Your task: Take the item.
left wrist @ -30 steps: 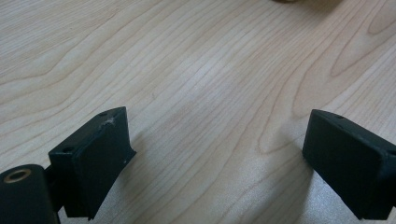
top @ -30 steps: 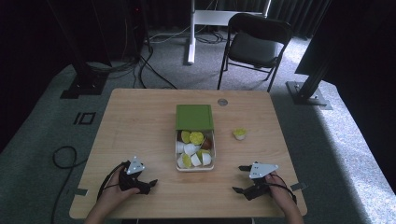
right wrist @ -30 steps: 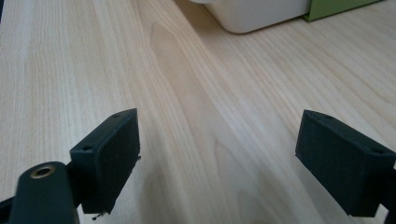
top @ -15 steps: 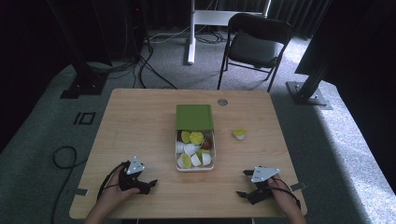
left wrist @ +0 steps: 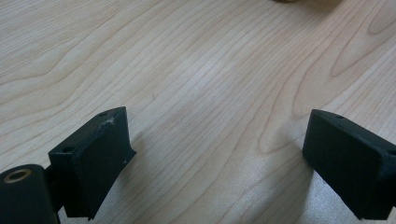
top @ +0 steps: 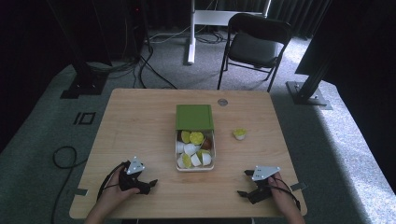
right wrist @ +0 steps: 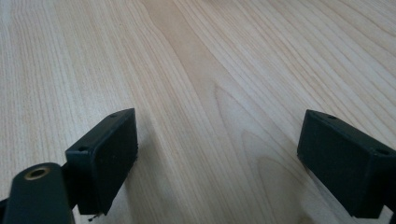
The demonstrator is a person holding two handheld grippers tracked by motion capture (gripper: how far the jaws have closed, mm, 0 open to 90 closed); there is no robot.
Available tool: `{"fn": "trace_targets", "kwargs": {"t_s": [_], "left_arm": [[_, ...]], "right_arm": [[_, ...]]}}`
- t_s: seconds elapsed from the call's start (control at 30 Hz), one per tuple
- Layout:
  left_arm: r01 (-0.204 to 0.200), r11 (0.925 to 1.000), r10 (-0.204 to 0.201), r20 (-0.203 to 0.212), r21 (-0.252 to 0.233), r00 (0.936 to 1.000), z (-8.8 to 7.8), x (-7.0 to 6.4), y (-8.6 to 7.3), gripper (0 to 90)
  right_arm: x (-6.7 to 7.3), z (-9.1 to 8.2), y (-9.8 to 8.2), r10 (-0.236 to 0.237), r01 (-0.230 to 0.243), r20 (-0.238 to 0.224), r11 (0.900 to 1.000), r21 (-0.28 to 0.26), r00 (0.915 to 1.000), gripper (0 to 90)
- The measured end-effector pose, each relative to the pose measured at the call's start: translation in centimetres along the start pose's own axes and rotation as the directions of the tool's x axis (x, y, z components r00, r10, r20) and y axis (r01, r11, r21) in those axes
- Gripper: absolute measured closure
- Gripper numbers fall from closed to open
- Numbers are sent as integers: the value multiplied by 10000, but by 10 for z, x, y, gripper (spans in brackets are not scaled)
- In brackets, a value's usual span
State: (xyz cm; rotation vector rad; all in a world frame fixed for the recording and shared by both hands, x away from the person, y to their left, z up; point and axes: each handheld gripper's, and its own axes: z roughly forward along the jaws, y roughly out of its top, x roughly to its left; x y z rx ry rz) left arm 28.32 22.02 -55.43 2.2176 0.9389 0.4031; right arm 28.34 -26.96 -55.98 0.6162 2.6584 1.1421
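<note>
Two tools, left tool [top: 148, 183] and right tool [top: 246, 185], both jaws spread wide, one box [top: 194, 163], one loose capsule [top: 240, 134]

Green lid [top: 194, 116] hides the clear box's [top: 212, 158] far end.

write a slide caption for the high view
Both open grippers, left and right, rest near the table's front edge beside a clear box of capsules.

High view overlooks the table [top: 140, 116]; gripper views hug its wood.
</note>
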Motion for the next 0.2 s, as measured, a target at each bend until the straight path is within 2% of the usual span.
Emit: {"fn": "trace_targets", "kwargs": {"t_s": [0.2], "left_arm": [[11, 10000, -11, 2, -9, 10000, 0, 0, 0, 88]], "right_arm": [[0, 0, 0, -6, 6, 3, 10000, 0, 10000, 119]]}}
